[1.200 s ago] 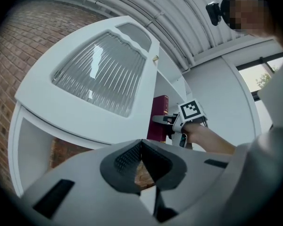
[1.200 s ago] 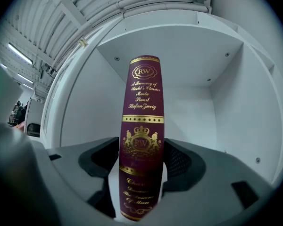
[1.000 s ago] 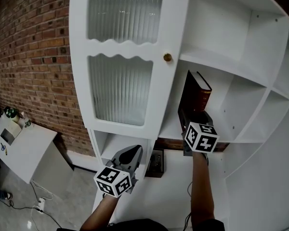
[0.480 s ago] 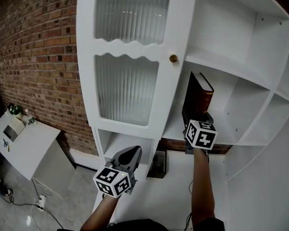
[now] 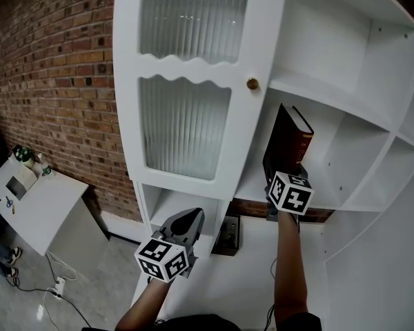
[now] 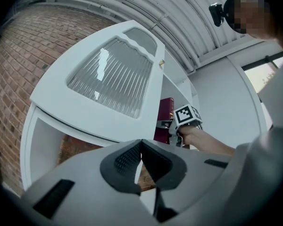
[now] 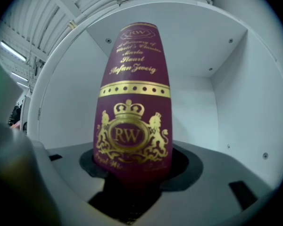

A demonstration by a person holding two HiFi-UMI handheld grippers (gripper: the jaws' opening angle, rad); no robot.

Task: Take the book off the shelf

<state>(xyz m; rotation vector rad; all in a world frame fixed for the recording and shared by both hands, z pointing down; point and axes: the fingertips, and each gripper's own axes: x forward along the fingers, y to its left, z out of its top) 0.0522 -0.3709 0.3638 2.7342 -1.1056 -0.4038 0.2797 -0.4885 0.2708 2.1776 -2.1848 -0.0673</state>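
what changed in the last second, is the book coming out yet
Little. The right gripper, already shut on the book, has tipped it slightly; it leans a bit more but is still inside the shelf. The left gripper stays shut and empty, low by the cabinet door.

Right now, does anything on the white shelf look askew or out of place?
Only the dark red book, the one thing in its compartment: it seems to lean off upright, with the right tool clamped on its lower spine. Whether its bottom edge touches the shelf cannot be told. Nothing looks spilled or damaged.
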